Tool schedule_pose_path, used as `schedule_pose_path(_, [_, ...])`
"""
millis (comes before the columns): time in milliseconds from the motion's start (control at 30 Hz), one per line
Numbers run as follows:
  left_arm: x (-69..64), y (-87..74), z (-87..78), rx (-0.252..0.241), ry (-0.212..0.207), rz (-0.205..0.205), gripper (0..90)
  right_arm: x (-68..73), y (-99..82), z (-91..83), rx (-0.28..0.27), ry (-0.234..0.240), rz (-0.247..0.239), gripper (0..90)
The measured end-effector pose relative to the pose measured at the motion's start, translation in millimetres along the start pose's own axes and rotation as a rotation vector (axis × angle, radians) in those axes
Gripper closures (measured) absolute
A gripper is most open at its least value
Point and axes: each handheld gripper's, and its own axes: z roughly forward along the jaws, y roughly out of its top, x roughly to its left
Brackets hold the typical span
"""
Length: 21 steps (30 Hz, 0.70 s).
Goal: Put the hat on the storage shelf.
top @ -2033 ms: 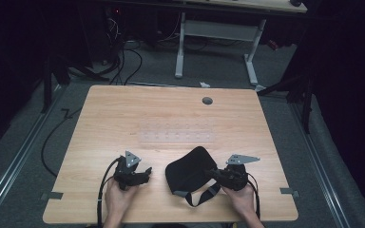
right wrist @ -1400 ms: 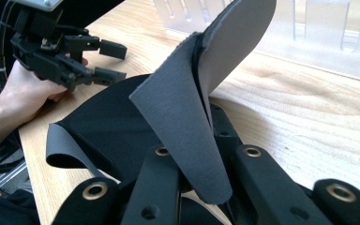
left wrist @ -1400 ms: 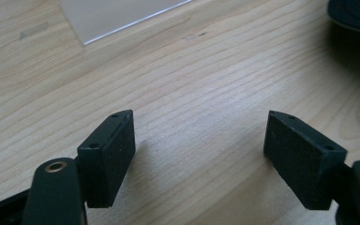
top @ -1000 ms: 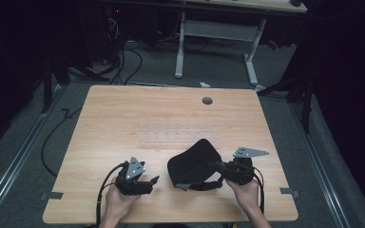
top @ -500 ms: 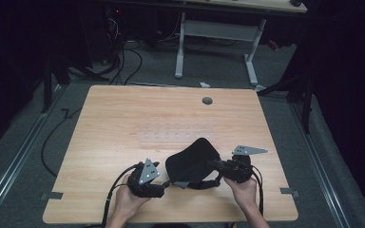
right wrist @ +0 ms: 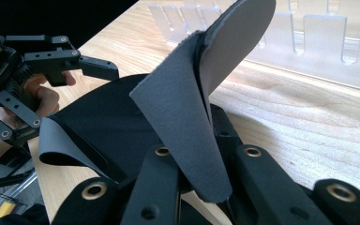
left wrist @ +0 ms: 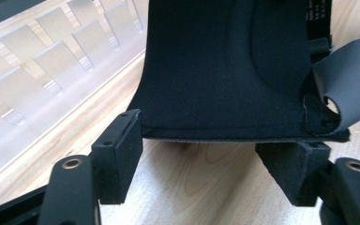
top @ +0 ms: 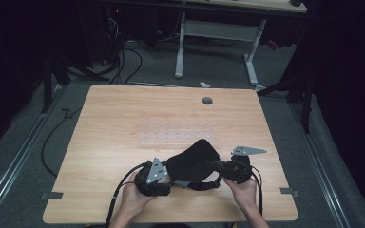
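A black padded fabric wrap (top: pixel 192 160) with grey straps is held up off the wooden table (top: pixel 123 123) near its front edge. My right gripper (top: pixel 220 168) is shut on a grey flap (right wrist: pixel 187 122) of the wrap, which stands up between its jaws (right wrist: pixel 201 159). My left gripper (top: pixel 167 183) sits at the wrap's left end. In the left gripper view its jaws (left wrist: pixel 206 157) stand apart and have just been closing. The wrap's lower edge (left wrist: pixel 225 136) lies just beyond the two pads (left wrist: pixel 122 150), which do not press on it. A curled grey strap (left wrist: pixel 351 75) hangs at the right.
A clear slotted plastic strip (top: pixel 176 135) lies flat across the middle of the table, just beyond the wrap. A round cable hole (top: pixel 207 100) is near the far edge. Cables trail from both grippers off the front edge.
The right gripper lifted the wrap's right end and then held still. The left gripper moved right and slightly up, from the bare table to the wrap's left edge.
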Motion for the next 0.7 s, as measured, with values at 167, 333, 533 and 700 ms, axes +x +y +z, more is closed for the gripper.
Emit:
schedule_pose_path(167, [-0.2, 2.4, 0.3, -0.009, 0.014, 0.003, 39.0, -0.2, 0.2, -0.2, -0.002, 0.009, 0.003, 84.1])
schedule_pose_path(333, [-0.7, 2.5, 0.7, -0.005, 0.012, 0.010, 44.1, 1.8, 1.4, -0.6, -0.009, 0.010, -0.001, 84.0])
schedule_pose_path(533, [-2.8, 3.7, 2.6, 0.010, 0.012, 0.028, 51.7, 5.1, 3.2, 3.0, -0.013, 0.029, -0.003, 83.9])
schedule_pose_path(700, [-3.4, 7.2, 1.0, 0.019, -0.011, 0.022, 59.8, 4.4, 3.7, 1.9, -0.024, 0.040, 0.011, 83.6])
